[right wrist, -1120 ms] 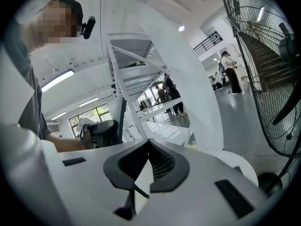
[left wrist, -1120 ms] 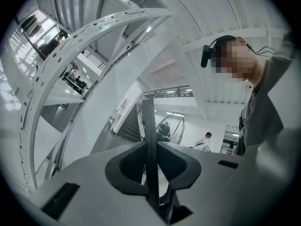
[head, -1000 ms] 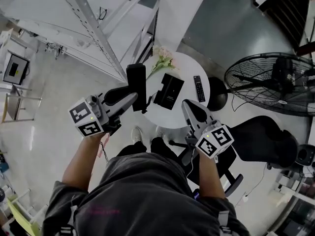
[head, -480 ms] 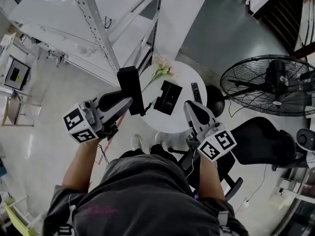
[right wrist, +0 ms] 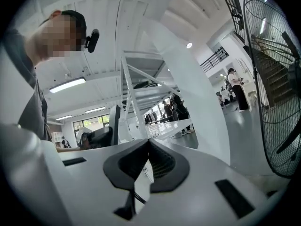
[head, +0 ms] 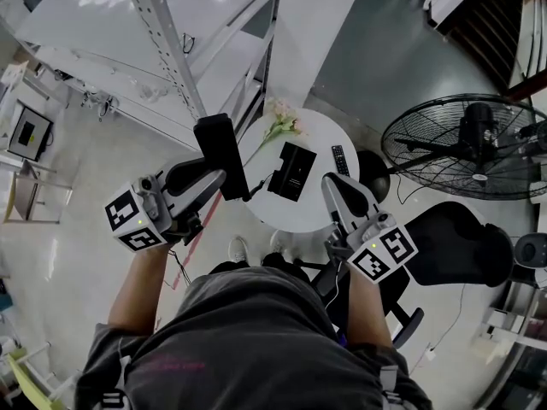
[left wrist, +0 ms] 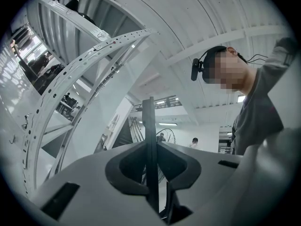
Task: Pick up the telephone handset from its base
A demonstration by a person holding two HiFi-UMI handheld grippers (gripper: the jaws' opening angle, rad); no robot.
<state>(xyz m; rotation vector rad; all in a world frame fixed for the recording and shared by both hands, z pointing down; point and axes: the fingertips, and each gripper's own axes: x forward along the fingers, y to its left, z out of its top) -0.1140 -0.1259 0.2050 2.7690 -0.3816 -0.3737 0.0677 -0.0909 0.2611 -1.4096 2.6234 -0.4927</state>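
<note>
Handset off its base, held high at left.
My left gripper point(head: 218, 178) pinches the handset point(head: 220, 154) edge-on. It has risen farther up and left from the base point(head: 291, 171) on the round table point(head: 318, 202). My right gripper point(head: 332, 183) is pressed together and empty. I judge the pick-up done.

Flowers point(head: 281, 116) and remote point(head: 339, 160) on table point(head: 299, 213)

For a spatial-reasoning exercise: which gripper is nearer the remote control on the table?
Right. In the head view the right gripper sits just below the remote; the left gripper, clamping the handset, is beyond the table's left edge.
</note>
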